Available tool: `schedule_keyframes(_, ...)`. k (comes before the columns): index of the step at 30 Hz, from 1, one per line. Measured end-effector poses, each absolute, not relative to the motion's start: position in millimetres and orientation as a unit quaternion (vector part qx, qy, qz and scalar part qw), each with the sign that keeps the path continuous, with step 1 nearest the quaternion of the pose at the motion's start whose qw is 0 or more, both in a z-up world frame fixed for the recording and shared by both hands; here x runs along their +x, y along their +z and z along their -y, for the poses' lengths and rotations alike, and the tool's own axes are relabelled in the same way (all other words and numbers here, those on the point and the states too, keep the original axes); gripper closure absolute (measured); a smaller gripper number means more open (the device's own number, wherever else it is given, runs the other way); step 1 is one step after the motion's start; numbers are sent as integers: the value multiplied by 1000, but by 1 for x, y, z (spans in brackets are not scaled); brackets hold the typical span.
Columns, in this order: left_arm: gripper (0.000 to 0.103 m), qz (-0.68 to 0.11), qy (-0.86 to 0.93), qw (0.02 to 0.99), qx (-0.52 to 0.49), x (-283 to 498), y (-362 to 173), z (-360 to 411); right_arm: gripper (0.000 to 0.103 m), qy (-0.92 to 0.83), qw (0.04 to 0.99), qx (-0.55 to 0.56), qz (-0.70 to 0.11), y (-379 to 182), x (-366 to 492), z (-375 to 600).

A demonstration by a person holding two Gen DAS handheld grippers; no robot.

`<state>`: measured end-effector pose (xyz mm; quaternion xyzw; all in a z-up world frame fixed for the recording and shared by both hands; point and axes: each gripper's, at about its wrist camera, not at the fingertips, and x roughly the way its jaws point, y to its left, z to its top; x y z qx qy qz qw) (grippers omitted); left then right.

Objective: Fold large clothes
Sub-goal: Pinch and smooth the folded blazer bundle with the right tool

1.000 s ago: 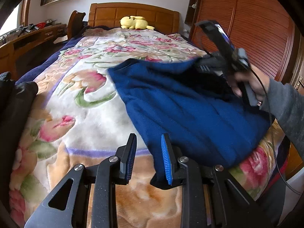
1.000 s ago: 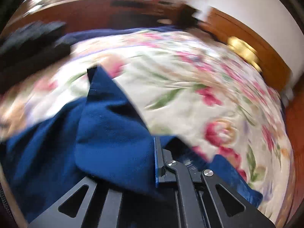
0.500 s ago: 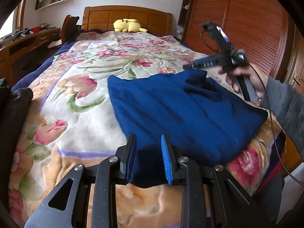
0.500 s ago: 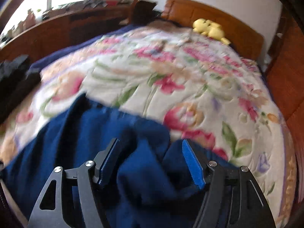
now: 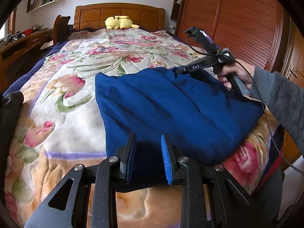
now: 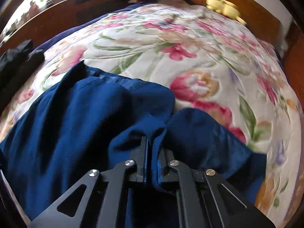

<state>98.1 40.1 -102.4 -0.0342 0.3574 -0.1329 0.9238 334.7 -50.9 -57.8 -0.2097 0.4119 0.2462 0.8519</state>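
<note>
A large dark blue garment (image 5: 171, 110) lies folded on the floral bed cover (image 5: 76, 87). My left gripper (image 5: 148, 152) is open at the garment's near edge, its jaws apart with the cloth between and under them. My right gripper (image 6: 152, 152) is shut on a fold of the blue garment (image 6: 85, 123) at its far right edge; it also shows in the left wrist view (image 5: 178, 70), held by a hand.
A yellow plush toy (image 5: 119, 22) lies at the wooden headboard (image 5: 119, 12). Dark clothing (image 5: 9, 110) is piled at the bed's left edge. A wooden wardrobe (image 5: 237, 22) stands on the right, a desk (image 5: 22, 41) on the left.
The right gripper let go of the garment, opened, then closed again on a fold at its far edge. The garment now lies flatter. The left gripper moved forward over the near edge.
</note>
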Motion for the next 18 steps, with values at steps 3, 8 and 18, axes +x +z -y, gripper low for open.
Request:
schedule_keyframes(3, 75, -359, -132, 923, -35, 100, -105, -39, 98, 226, 867, -224, -384, -51, 344, 43)
schedule_keyframes(8, 75, -359, -132, 923, -33, 101, -106, -38, 98, 159, 885, -233, -370, -54, 368, 35)
schedule_keyframes(18, 75, -379, -139, 914, -29, 105, -113, -35, 24, 121, 920, -128, -351, -18, 366, 121)
